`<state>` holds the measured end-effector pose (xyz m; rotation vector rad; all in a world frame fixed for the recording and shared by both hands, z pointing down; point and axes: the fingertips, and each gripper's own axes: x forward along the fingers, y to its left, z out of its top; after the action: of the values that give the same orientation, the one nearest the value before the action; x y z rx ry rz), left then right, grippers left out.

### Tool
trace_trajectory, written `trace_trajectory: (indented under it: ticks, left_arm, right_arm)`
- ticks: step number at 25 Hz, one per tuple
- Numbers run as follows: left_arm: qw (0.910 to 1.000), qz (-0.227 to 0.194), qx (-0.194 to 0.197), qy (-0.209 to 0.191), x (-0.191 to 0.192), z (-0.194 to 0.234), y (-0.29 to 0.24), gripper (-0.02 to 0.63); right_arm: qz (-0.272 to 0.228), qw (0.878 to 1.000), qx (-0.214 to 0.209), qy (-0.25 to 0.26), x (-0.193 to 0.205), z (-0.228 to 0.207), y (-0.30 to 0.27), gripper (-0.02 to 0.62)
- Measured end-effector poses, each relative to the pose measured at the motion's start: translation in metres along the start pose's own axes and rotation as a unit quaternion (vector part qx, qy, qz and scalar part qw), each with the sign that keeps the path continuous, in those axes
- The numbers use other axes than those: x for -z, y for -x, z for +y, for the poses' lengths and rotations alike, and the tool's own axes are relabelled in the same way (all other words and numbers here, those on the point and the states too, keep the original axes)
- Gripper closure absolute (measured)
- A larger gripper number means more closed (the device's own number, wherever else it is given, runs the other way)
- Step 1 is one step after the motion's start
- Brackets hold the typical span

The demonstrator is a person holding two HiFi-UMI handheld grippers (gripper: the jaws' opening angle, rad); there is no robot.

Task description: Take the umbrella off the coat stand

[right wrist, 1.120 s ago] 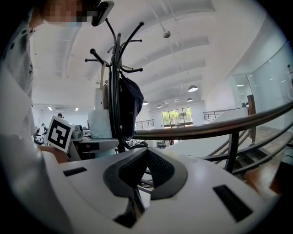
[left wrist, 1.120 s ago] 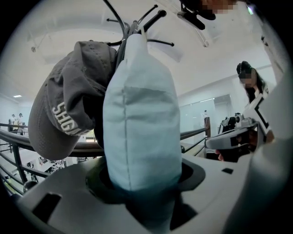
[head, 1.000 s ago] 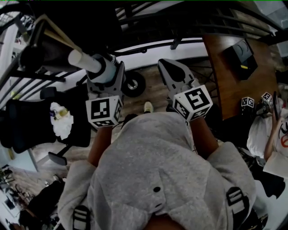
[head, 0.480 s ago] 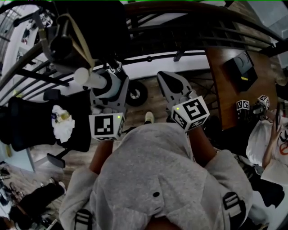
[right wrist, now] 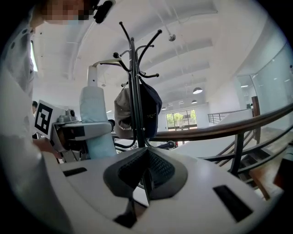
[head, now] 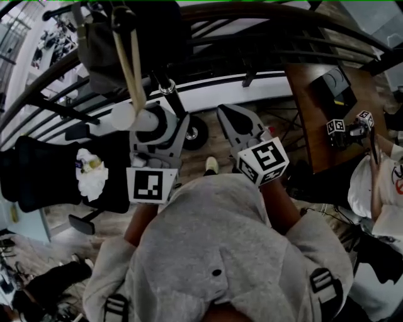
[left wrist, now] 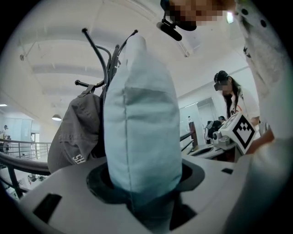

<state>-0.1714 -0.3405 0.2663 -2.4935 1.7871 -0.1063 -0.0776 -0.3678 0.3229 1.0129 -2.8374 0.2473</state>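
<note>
Lifted since a second ago, left tongs [head: 157,126] clamp the pale blue umbrella [left wrist: 139,128] upright just beside the coat stand [right wrist: 132,91]. Right tongs [right wrist: 147,150] are pressed together, empty.

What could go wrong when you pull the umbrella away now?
The strap of the umbrella looks looped over a hook, so pulling sideways might tip the coat stand. The cap hangs close by and could get knocked off. Only the left gripper holds the umbrella, so it might slip.
</note>
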Motion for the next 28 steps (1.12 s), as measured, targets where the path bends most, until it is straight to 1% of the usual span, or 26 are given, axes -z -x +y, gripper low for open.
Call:
trace_trajectory:
  ticks: [6, 10, 15, 17, 20, 22, 25, 27, 28]
  left_arm:
    - [0.9995, -0.011, 0.028, 0.006, -0.016, -0.022, 0.024, 0.341]
    - [0.9988, -0.019, 0.044, -0.003, -0.032, -0.029, 0.035, 0.342]
    - [0.9981, -0.046, 0.037, -0.018, -0.065, -0.022, 0.04, 0.344]
    - [0.9974, -0.055, 0.043, -0.015, -0.075, -0.024, 0.043, 0.344]
    - [0.9968, -0.048, 0.065, 0.001, -0.072, -0.039, 0.054, 0.344]
    - [0.9964, -0.044, 0.072, 0.008, -0.069, -0.045, 0.055, 0.344]
    - [0.9962, -0.052, 0.07, 0.005, -0.079, -0.043, 0.044, 0.344]
    - [0.9956, -0.044, 0.082, 0.004, -0.08, -0.051, 0.044, 0.344]
    - [0.9949, -0.041, 0.091, -0.006, -0.08, -0.057, 0.043, 0.344]
  right_arm:
    - [-0.009, 1.0, 0.005, -0.002, 0.002, 0.019, 0.025, 0.586]
    - [-0.019, 1.0, 0.01, 0.002, -0.003, 0.03, 0.037, 0.584]
    - [-0.028, 0.999, 0.018, 0.003, -0.003, 0.044, 0.06, 0.584]
    - [-0.03, 0.999, 0.024, -0.003, -0.002, 0.046, 0.07, 0.584]
    - [-0.027, 0.999, 0.032, -0.012, 0.004, 0.054, 0.09, 0.585]
    - [-0.032, 0.999, 0.034, -0.006, 0.003, 0.056, 0.097, 0.586]
    - [-0.046, 0.998, 0.038, 0.008, -0.008, 0.049, 0.104, 0.585]
    - [-0.043, 0.998, 0.049, 0.001, -0.004, 0.051, 0.12, 0.585]
    - [-0.042, 0.998, 0.055, -0.003, 0.0, 0.051, 0.127, 0.586]
